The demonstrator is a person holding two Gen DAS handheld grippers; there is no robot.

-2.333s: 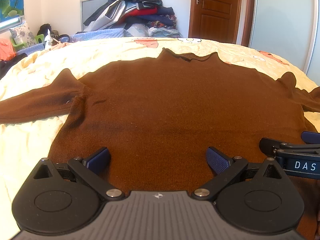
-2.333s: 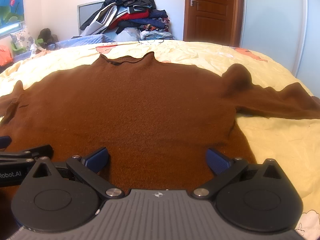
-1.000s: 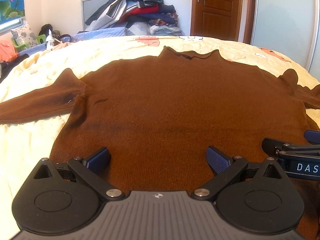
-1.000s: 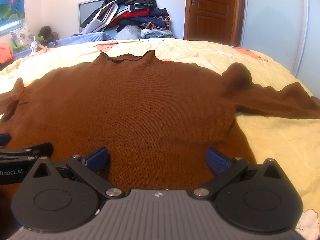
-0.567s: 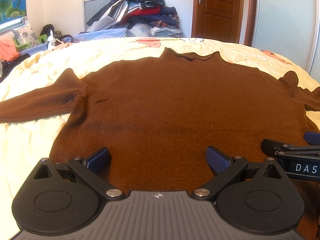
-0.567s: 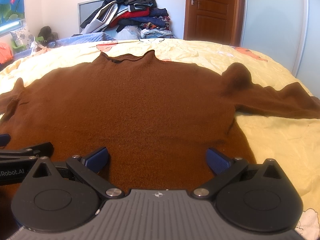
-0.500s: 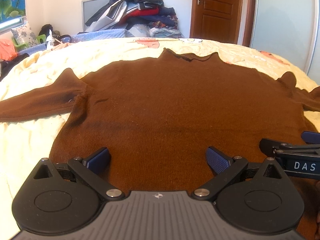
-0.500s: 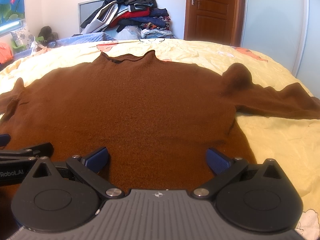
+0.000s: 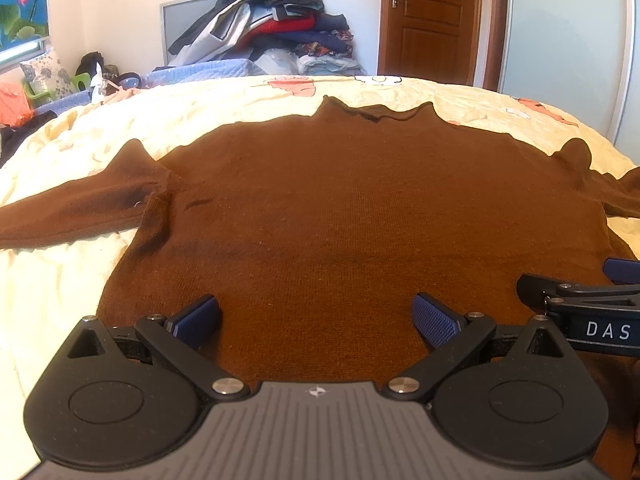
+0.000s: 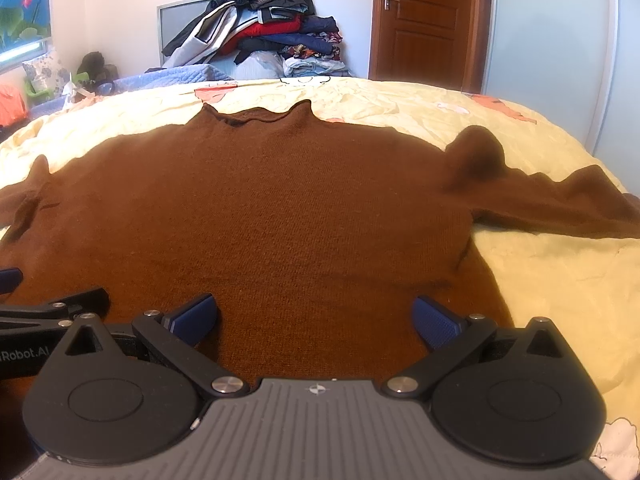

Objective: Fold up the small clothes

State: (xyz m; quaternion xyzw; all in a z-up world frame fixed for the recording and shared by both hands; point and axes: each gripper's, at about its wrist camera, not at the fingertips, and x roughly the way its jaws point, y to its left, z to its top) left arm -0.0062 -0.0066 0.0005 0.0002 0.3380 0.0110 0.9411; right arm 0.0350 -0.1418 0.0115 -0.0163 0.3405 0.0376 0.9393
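Both hand-held grippers hang over the near hem of a brown sweater (image 9: 340, 208), side by side. Left hand-held gripper (image 9: 316, 318) has its blue-padded fingers spread wide with nothing between them, and the right hand-held gripper (image 10: 314, 318) is likewise spread and empty. In the left wrist view the right tool shows at the right edge; in the right wrist view the left tool shows at the left edge. That sweater lies flat on the bed (image 10: 560, 280), which has a pale yellow cover, collar toward the far edge and sleeves stretched out to the left and right edges. Beyond the far edge stand a pile of clothes (image 9: 276, 28) and a wooden door (image 10: 424, 16).
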